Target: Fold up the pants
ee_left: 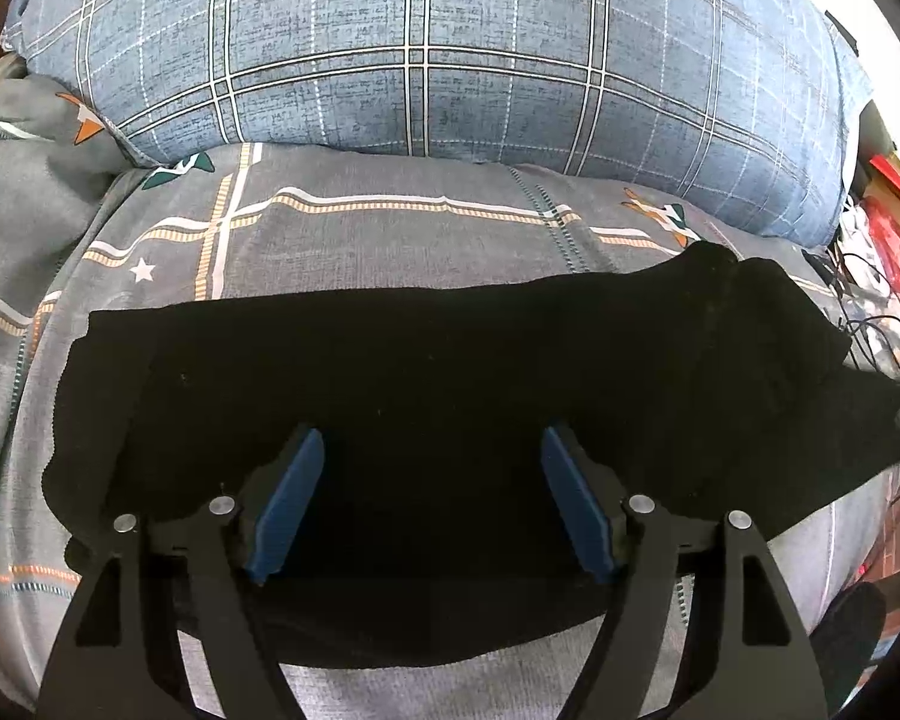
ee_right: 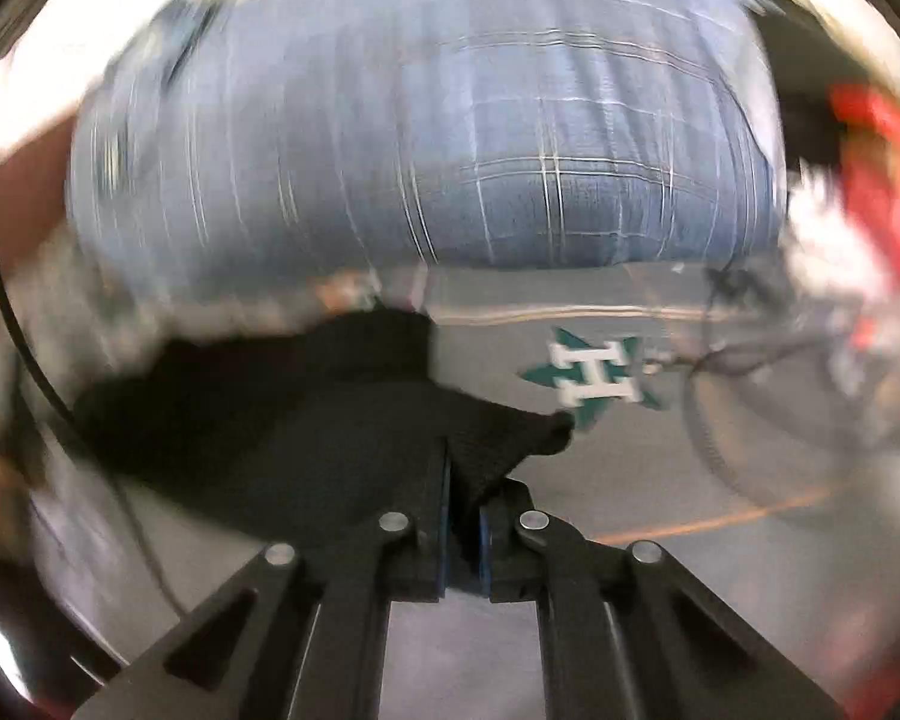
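The black pants (ee_left: 426,372) lie spread across the grey patterned bedspread (ee_left: 360,234). My left gripper (ee_left: 432,450) is open just above the pants, its blue pads (ee_left: 288,504) wide apart with nothing between them. In the blurred right wrist view, my right gripper (ee_right: 463,480) is shut on an edge of the black pants (ee_right: 306,408), and the cloth bunches up out of the jaws and trails to the left. The pants' right end (ee_left: 750,312) looks lifted and rumpled in the left wrist view.
A large blue plaid pillow (ee_left: 450,48) fills the back of the bed, also in the right wrist view (ee_right: 420,150). Red boxes and black cables (ee_left: 882,276) sit off the bed's right side. A grey blanket (ee_left: 24,180) is heaped at the left.
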